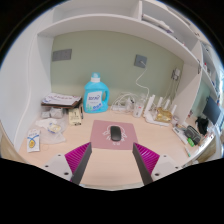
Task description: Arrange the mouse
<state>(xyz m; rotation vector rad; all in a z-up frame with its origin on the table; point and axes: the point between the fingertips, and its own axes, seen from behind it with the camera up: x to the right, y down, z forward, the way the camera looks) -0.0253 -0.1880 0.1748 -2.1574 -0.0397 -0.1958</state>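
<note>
One small black computer mouse [116, 133] sits on one pink square mat [111, 135], beyond the gripper [111, 158], whose two fingers stand apart.

One mouse [115, 133], one mousepad [100, 135], one blue detergent bottle [95, 95], one white router [158, 110].

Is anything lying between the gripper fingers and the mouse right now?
No. In the gripper view, the mouse sits on a pink mouse pad just ahead of the open gripper; only the pad's near edge and bare desk lie between.
</note>
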